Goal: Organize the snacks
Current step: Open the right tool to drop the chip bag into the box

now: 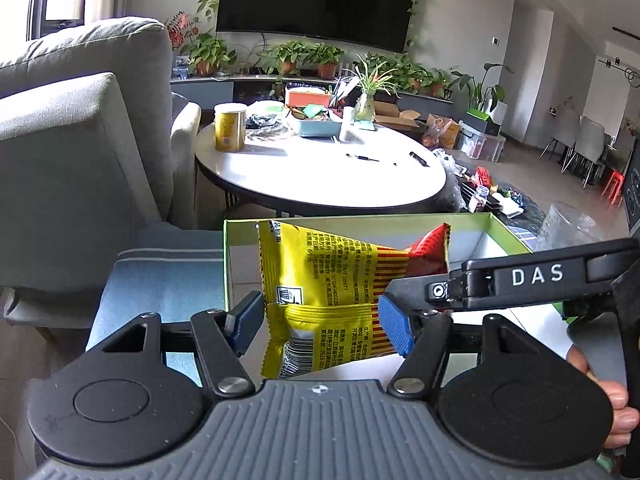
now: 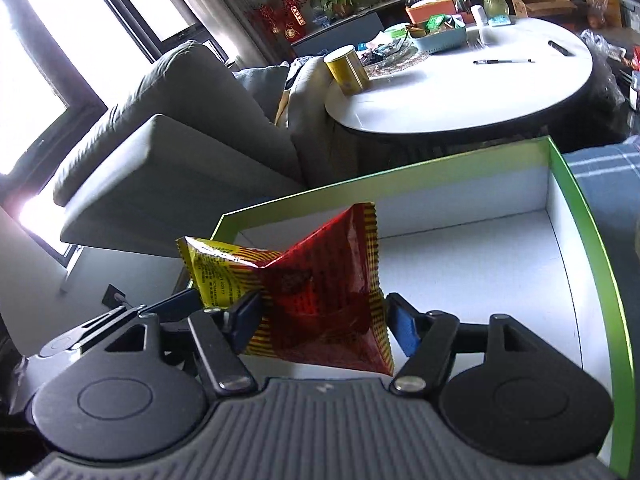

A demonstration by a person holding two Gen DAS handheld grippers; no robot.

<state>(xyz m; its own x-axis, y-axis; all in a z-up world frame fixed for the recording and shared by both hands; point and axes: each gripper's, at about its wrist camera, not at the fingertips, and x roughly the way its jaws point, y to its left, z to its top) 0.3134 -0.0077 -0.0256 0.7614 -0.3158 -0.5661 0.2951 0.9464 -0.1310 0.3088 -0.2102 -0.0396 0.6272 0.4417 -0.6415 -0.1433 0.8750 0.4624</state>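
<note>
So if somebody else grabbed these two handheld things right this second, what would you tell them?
Left gripper: fingers closed on the yellow end of the snack packet.
Right gripper: the packet's red end sits between its fingers; the right finger shows a gap, so treat it as released.
Packet hangs over the green-rimmed box; what shows of the box floor is bare.
Done: packet brought to the box.
Left: lower it in, let go, then look for other snacks.
</note>
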